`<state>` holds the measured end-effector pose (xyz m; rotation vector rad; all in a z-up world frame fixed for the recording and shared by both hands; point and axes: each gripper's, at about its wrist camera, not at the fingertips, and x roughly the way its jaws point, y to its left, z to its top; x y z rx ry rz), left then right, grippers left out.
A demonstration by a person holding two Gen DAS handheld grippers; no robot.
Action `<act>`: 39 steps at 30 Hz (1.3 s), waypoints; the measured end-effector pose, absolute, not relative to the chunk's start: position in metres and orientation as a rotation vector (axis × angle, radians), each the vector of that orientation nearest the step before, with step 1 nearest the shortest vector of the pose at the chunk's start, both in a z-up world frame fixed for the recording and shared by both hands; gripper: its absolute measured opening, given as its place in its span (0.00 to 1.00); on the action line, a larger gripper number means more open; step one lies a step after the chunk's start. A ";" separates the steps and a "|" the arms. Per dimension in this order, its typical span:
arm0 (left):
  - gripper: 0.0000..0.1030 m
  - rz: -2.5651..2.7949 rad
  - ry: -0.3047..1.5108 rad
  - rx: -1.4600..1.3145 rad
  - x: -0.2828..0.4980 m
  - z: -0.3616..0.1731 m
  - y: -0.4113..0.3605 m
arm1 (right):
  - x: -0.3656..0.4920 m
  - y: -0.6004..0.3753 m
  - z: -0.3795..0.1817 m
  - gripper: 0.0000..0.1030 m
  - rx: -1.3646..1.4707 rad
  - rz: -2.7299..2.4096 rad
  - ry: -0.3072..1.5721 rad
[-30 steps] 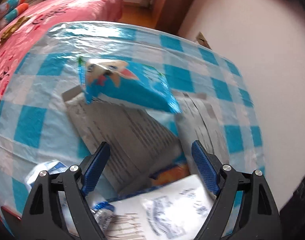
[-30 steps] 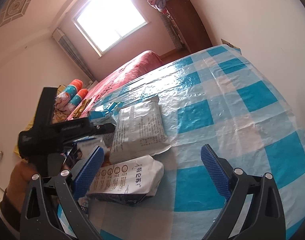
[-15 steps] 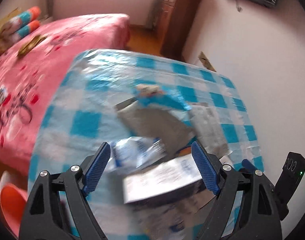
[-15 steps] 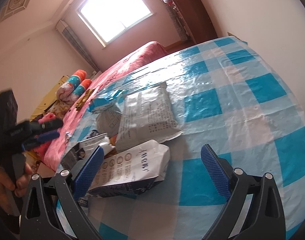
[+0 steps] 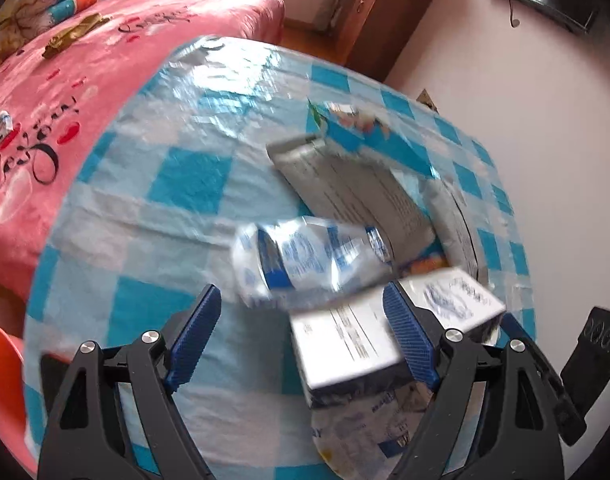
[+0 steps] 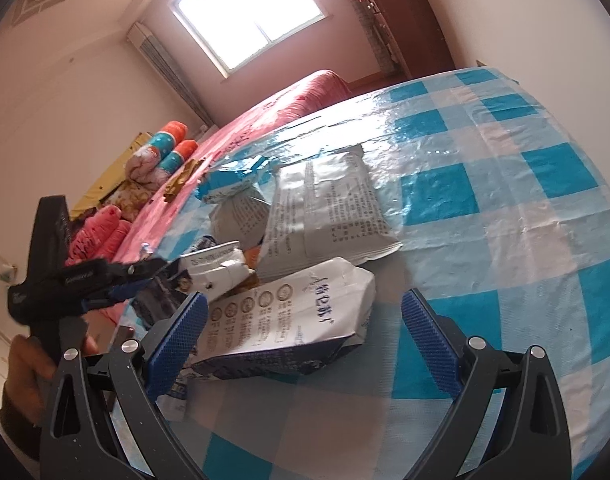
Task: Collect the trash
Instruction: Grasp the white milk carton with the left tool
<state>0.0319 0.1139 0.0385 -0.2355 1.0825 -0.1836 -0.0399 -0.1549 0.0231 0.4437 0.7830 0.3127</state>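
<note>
Trash is lying heaped on the bench (image 5: 185, 184), which is wearing a glossy, wrinkled plastic cloth in blue and white checks. From the left wrist, the landmark is the crushed plastic bottle (image 5: 309, 256), clear and crinkled with a blue and white label, lying on its side. The left gripper (image 5: 301, 332) is hovering just in front of the bottle, released, its ribbed blue pads standing wide with nothing pressed between them. Just beside the bottle, toward the gripper's right pad, a white printed carton (image 5: 345, 348) is resting on a crumpled foil bag. Behind the bottle a flat grey printed pouch (image 5: 345, 184) is lying, and beyond that a blue snack packet (image 5: 369, 136), blurred. Past the bench edge a pink patterned bed (image 5: 65, 80) is filling the left, an orange chair (image 5: 1, 376) is showing at the lower left, and a dark wooden cabinet (image 5: 381, 12) is standing against the pale wall.

From the right wrist, the right gripper (image 6: 301, 340) is also hanging released over the bench, its pads apart. A white and dark-blue crumpled bag (image 6: 289, 320) is sitting between and just beyond the pads, untouched. Behind that bag the grey pouch (image 6: 329, 216) is lying flat. A hand (image 6: 29, 364) at the left is gripping the other tool's black handle. A bright window (image 6: 245, 12) is lighting the room.
</note>
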 end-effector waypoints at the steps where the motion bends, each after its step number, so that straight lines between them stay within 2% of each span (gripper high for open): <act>1: 0.81 -0.196 1.082 -0.246 0.027 0.037 0.110 | -0.040 -0.156 0.022 0.94 0.443 0.303 0.784; 13: 0.81 -0.404 1.129 -0.230 -0.023 0.026 0.045 | -0.040 -0.193 0.022 0.94 0.498 0.209 0.757; 22: 0.82 -0.540 0.977 -0.039 -0.046 0.062 0.042 | -0.044 -0.212 0.020 0.94 0.544 0.187 0.749; 25: 0.82 -0.672 0.977 0.060 -0.049 0.067 0.032 | -0.044 -0.217 0.020 0.94 0.583 0.213 0.756; 39: 0.82 -0.852 1.113 0.116 -0.023 0.022 -0.002 | -0.064 -0.212 0.025 0.94 0.528 0.203 0.766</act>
